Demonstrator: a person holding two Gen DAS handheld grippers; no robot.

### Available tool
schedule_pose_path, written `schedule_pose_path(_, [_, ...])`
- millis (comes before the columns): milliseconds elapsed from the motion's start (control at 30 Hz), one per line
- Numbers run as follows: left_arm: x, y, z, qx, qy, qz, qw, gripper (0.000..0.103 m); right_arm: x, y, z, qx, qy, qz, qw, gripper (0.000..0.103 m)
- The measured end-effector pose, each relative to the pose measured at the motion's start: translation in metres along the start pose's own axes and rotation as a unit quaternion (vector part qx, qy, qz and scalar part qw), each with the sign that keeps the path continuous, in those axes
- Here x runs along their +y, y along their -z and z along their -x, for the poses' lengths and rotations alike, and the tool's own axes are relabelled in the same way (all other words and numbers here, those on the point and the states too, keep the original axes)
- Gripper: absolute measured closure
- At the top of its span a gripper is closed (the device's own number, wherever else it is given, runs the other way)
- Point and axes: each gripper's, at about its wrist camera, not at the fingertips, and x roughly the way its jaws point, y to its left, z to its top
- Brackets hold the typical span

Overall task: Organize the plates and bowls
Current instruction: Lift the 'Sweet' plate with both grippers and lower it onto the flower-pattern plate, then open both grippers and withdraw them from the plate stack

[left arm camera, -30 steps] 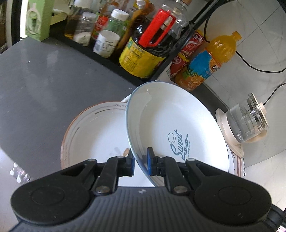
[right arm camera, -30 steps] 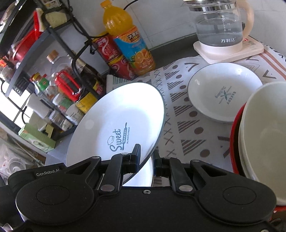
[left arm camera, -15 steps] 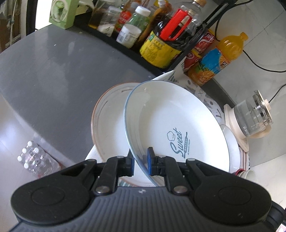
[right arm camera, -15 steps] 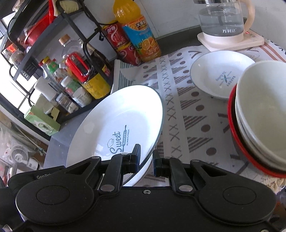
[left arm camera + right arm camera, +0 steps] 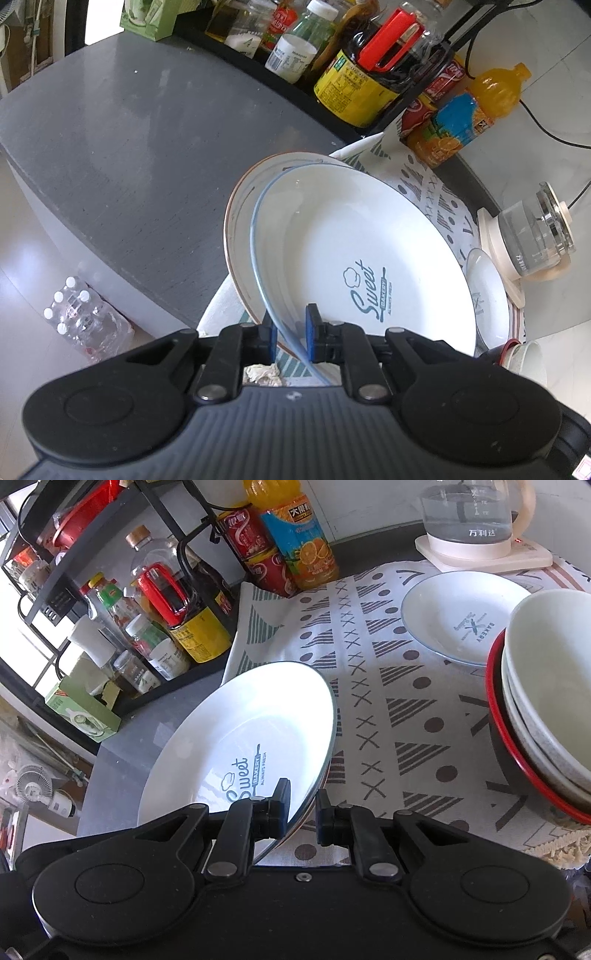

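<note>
- We find the left claw (image 5: 289, 338) with its blue pads set either side of the near rim of the "Sweet" plate (image 5: 369, 258); a narrow gap shows on each side of the rim, so we cannot tell whether it grips.
- We find the right claw (image 5: 302, 814) likewise astride the same plate's rim (image 5: 243, 746), fingers slightly apart from it; clamping cannot be confirmed.
- The plate is white with a thin blue edge and reads "Sweet BAKERY" in blue script. It sits tilted over a brown-rimmed plate (image 5: 240, 221), at the edge of the patterned cloth (image 5: 388, 709) on the grey surface (image 5: 129, 129).
- A smaller white plate (image 5: 461, 620) lies flat on the cloth, marked "BAKERY"; the remaining print is too small to read.
- Stacked bowls (image 5: 546, 686), white above a red-rimmed one, stand to the right of the cloth.
- A glass kettle (image 5: 469, 513) on a cream base carries three Chinese characters.
- An orange-drink bottle (image 5: 295, 535) with a blue label and red cans (image 5: 251, 542) stand by a black rack (image 5: 92, 572) of condiment bottles.
</note>
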Motion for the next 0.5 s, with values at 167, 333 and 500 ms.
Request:
schedule_pose_path(167, [-0.003,-0.004,-0.008,0.011,-0.002,-0.009,0.9999,0.089,0.001,-0.002,-0.005,0.003,0.011,0.001,1.000,0.091])
schedule_pose_path(333, [-0.007,-0.009,-0.018,0.032,-0.007,-0.014,0.9994,0.089,-0.001,-0.005,-0.011,0.007,0.024,-0.013,1.000,0.090])
schedule_pose_path(500, [-0.008,-0.015,-0.024,0.041,-0.014,-0.020,0.9989,0.087,0.001,-0.007,-0.016,0.010,0.028,-0.014,0.999,0.091])
